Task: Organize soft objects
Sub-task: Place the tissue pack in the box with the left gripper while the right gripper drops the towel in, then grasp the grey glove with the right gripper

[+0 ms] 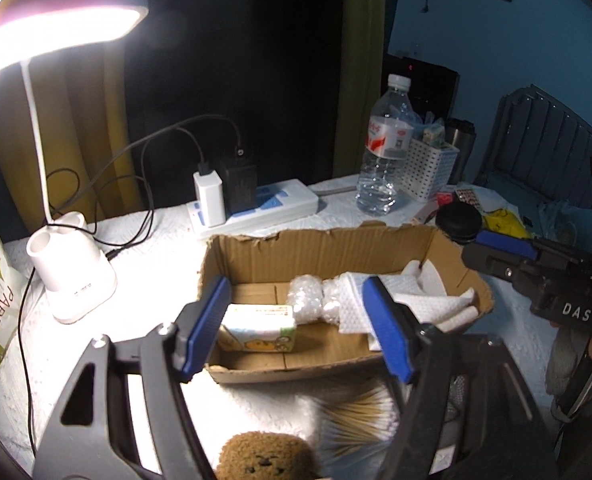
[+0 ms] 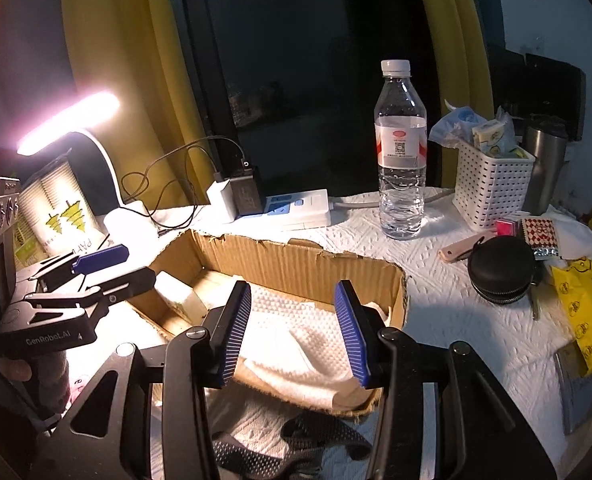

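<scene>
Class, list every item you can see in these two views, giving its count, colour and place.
Cardboard box: one, brown, table centre.
Tissue pack: one, white, inside box, left.
Bubble wrap: one, clear, inside box, middle.
Paper towel: one, white, inside box, right.
Water bottle: one, clear, behind box.
Power strip: one, white, behind box.
Basket: one, white, right of bottle.
Round case: one, black, right of box.
Desk lamp: one, white, left.
Left gripper: blue pads, open.
Right gripper: blue pads, open.

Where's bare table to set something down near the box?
Free: between lamp base and box, and between box and black pouch, below the bottle. Crowded: the right edge by the yellow bag and basket.
</scene>
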Available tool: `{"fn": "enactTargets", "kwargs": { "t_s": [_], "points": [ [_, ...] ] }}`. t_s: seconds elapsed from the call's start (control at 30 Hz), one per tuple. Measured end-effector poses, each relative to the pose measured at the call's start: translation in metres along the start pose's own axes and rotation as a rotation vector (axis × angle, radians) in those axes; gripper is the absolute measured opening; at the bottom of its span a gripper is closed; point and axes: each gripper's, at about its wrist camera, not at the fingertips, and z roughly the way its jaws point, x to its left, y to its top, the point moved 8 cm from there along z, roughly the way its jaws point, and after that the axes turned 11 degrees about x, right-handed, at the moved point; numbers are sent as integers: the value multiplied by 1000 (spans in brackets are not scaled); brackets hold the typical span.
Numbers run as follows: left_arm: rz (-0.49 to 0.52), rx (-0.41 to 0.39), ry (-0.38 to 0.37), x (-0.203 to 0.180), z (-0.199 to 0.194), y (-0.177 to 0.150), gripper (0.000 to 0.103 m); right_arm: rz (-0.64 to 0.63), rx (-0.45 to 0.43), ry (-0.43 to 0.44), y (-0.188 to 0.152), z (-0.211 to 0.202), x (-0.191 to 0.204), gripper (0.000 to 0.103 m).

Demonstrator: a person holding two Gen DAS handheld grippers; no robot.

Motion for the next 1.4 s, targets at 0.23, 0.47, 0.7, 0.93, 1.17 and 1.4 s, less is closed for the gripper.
{"fn": "enactTargets", "kwargs": {
  "t_s": [0.23, 0.47, 0.7, 0.93, 1.17, 1.4],
  "points": [
    [10, -17, -11, -10, -19, -8, 71, 2, -12, -9, -12, -18, 6, 46],
    [20, -11, -26, -22, -26, -27, 71, 4, -13, -17, -29, -31, 10, 46],
    [22, 19, -44, -32, -21, -50, 71, 15, 12, -35, -54, -37, 9, 46],
    [52, 66, -51, -43, -8, -67, 71, 52, 35, -45, -76, -38, 2, 46],
    [87, 109, -55, -54, 8, -77, 79, 89, 102, -40, -98, -19, -7, 46],
    [81, 209, -2, -52, 42, -89, 82, 98, 169, -22, -109, 6, -16, 46]
  ]
}}
